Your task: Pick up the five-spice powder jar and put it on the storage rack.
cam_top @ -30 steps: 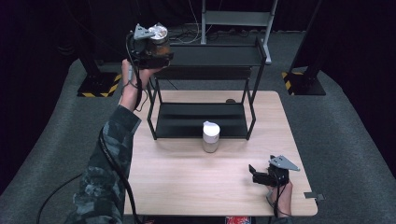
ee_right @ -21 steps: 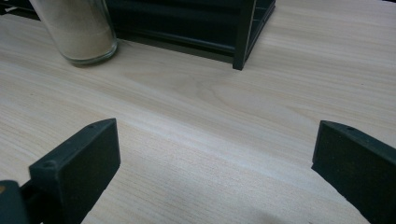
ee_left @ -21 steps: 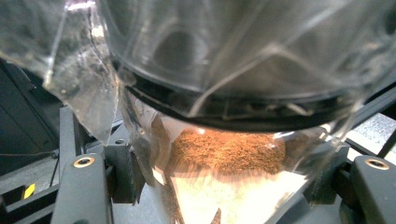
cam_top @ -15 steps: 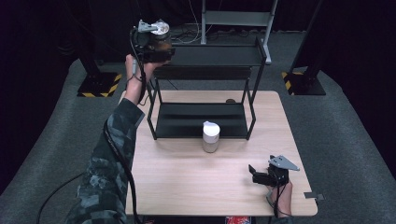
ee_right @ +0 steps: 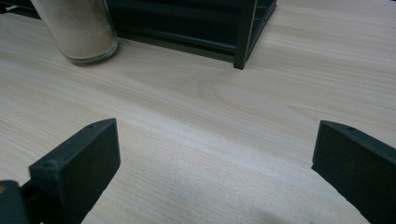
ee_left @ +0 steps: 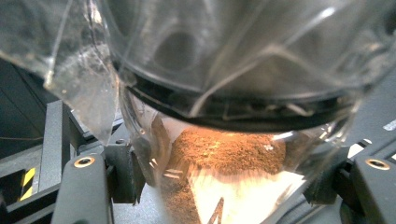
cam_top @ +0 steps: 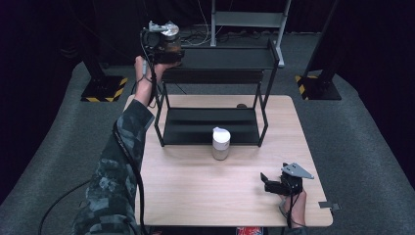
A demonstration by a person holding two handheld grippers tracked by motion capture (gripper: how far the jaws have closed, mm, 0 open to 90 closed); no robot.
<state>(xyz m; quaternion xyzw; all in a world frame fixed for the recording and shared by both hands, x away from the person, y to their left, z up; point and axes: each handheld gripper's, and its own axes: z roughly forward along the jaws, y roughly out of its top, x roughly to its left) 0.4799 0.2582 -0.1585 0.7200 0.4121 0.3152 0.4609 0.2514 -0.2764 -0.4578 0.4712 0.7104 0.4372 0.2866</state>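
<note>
left gripper (cam_top: 164, 41) clamped on clear jar (ee_left: 233, 116) of brown powder | rigid, slick, breakable; grip mid-body | right gripper (cam_top: 274, 183) wide open, empty

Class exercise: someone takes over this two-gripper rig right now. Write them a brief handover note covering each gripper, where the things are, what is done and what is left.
Left gripper: shut on a clear jar of brown powder, held up by the left end of the rack's top shelf.
Right gripper: open, empty, low over the table near its front right corner.
Second jar, pale powder: stands on the table just in front of the rack's lower shelf.
Done: brown jar picked up and raised.
Left: probably set it on the top shelf, then shelve the pale jar.
</note>
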